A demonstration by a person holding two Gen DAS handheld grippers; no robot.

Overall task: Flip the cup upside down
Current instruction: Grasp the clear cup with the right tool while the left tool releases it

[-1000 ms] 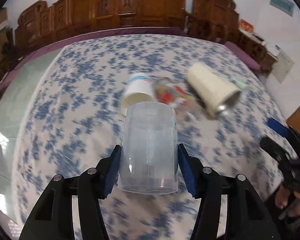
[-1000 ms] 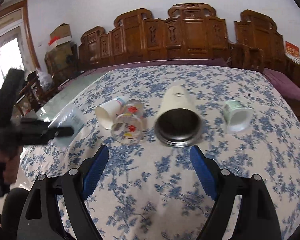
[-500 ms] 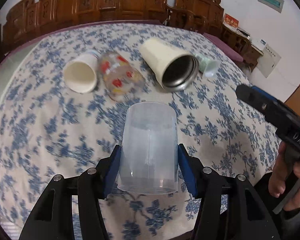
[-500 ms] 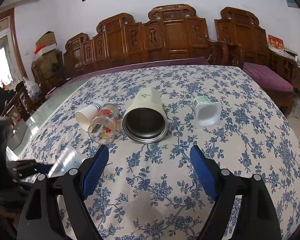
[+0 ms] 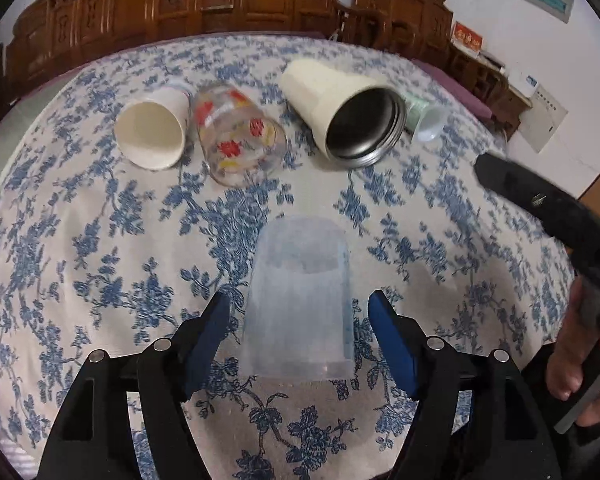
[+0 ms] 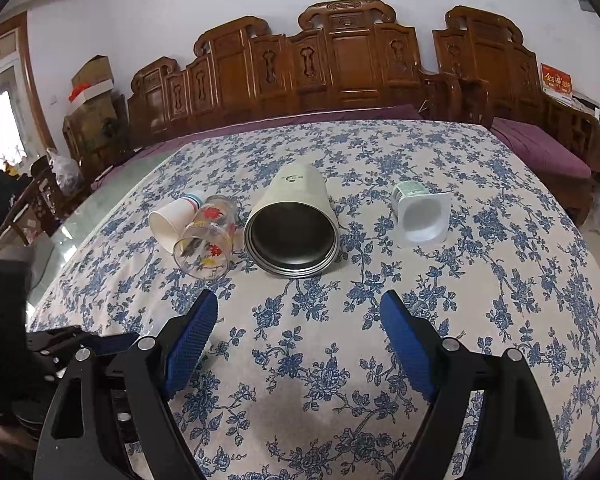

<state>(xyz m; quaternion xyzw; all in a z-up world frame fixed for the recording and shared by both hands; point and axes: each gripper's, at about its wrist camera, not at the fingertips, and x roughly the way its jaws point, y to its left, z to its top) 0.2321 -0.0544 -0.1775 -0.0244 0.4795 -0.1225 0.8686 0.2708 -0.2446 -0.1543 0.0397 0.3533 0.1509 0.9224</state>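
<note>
A translucent plastic cup stands upside down on the blue-flowered tablecloth, mouth on the cloth, base up. My left gripper is open, its blue pads on either side of the cup with a gap on both sides. My right gripper is open and empty above the cloth, pointing at the cups lying further back. The plastic cup is hidden in the right wrist view.
Lying on their sides are a white paper cup, a flower-printed glass, a cream steel-lined tumbler and a small white pot. The right gripper body shows at right. Carved wooden chairs line the far side.
My left gripper has set the plastic cup down upside down on the cloth and opened off it. The right gripper has stayed open and shifted slightly.
</note>
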